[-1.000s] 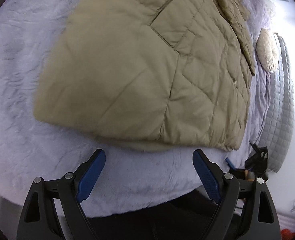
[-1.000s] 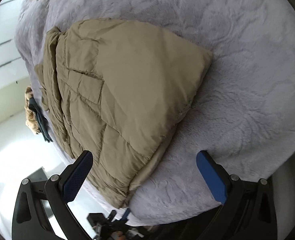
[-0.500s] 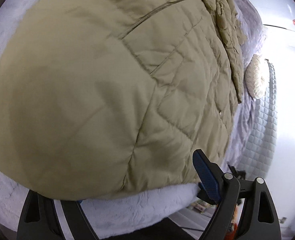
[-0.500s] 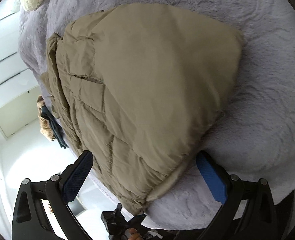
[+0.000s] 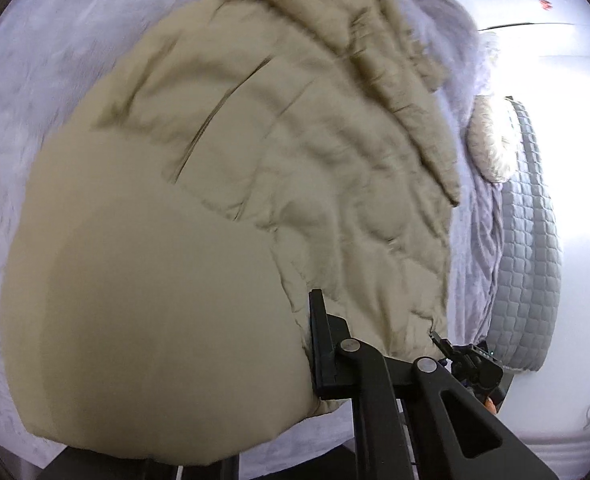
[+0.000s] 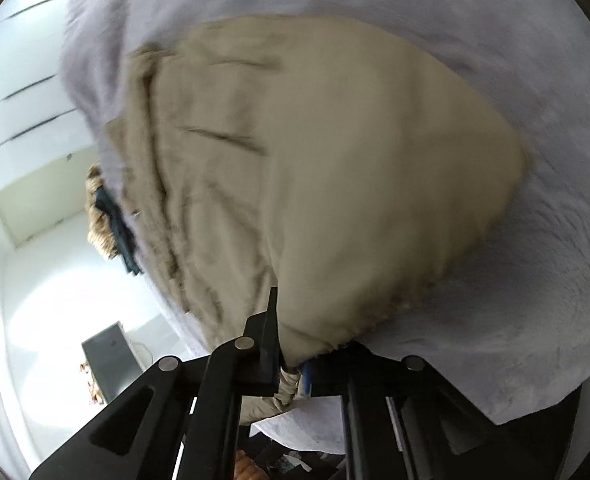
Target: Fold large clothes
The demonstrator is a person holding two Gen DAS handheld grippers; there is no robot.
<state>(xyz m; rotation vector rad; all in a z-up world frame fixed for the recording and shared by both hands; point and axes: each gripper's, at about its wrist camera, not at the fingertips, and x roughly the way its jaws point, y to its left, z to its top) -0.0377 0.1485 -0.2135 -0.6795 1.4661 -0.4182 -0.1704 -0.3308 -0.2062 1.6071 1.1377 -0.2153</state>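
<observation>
Two grippers clamped on khaki jacket hem.

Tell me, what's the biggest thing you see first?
A big puffy tan coat fills the middle of both views, lying on a fuzzy grey blanket. The right gripper has its jaws pinched on the coat's near hem, and the left gripper is pressed into the hem too, with only one black finger showing. A fluffy cream pillow sits at the far right of the left view.

A grey plush bed carries the khaki quilted jacket and a cream cushion.
</observation>
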